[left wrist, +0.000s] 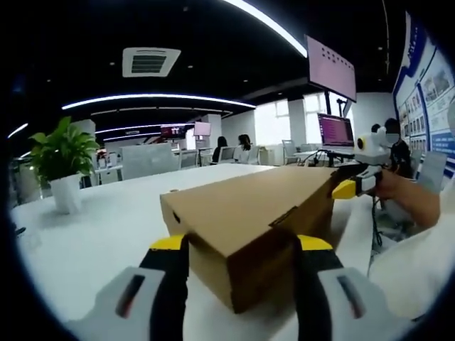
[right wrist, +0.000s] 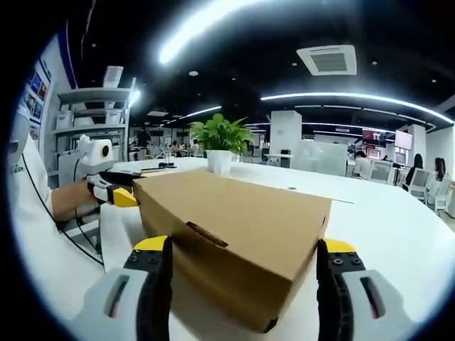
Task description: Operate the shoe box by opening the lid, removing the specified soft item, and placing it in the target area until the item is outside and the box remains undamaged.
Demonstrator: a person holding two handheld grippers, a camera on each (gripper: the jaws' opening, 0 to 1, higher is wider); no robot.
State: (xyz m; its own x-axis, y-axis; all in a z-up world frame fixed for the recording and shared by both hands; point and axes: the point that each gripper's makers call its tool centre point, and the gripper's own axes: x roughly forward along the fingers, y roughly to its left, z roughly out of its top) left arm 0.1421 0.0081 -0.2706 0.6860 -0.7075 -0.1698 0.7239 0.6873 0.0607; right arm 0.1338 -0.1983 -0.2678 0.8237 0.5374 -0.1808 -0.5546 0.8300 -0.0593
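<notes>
A closed brown shoe box (left wrist: 249, 220) sits on a white table (left wrist: 85, 234), one end between the spread jaws of the left gripper (left wrist: 242, 266), the opposite end between the equally wide jaws of the right gripper (right wrist: 242, 273); neither grips it. Beyond, a potted plant (right wrist: 220, 145).

Shoe box (right wrist: 234, 234): plain tan-brown cardboard, unpatterned, lid matching. Left tool (left wrist: 242, 249) and right tool (right wrist: 242, 252): black jaws tipped yellow, on pale grey bodies. Worktop (left wrist: 85, 241): plain white. Potted plant (left wrist: 62, 153), left of frame: green leaves, white pot.
</notes>
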